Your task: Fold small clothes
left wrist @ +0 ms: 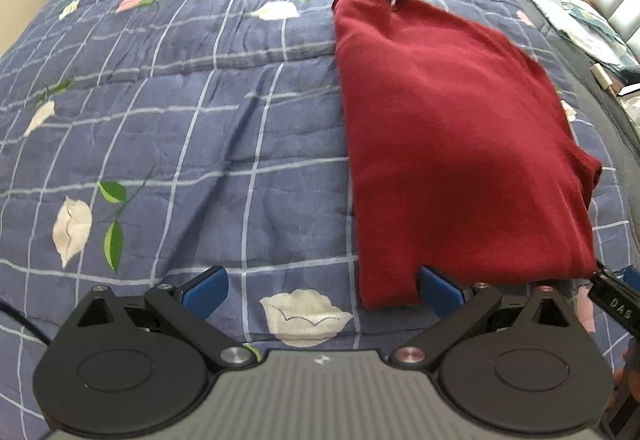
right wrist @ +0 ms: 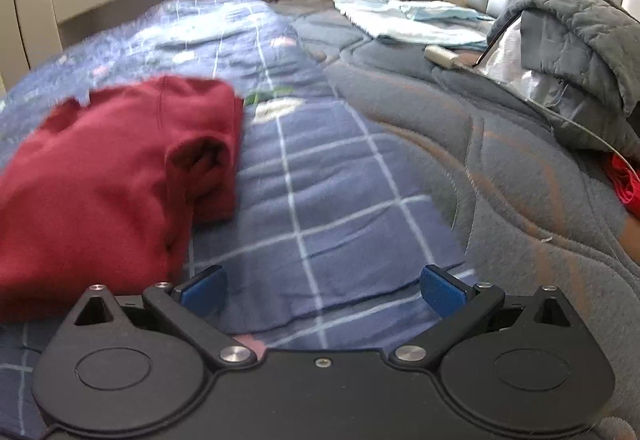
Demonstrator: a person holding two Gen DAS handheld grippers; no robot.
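A folded dark red garment [left wrist: 452, 144] lies on the blue flowered quilt [left wrist: 180, 120]. In the left wrist view it fills the right half, and its near edge lies over my left gripper's right fingertip. My left gripper [left wrist: 322, 290] is open and holds nothing. In the right wrist view the same red garment [right wrist: 108, 176] lies at the left, with a sleeve opening facing the camera. My right gripper [right wrist: 322, 290] is open and empty over the quilt [right wrist: 320, 200], just right of the garment. The right gripper's edge shows at the far right of the left wrist view [left wrist: 618, 300].
A grey padded blanket [right wrist: 500, 180] lies right of the quilt. A grey quilted jacket [right wrist: 580, 40] and clear plastic are heaped at the far right, by a padded headboard. Light blue folded cloth [right wrist: 408, 22] lies at the back. A small white object [right wrist: 440, 56] rests on the blanket.
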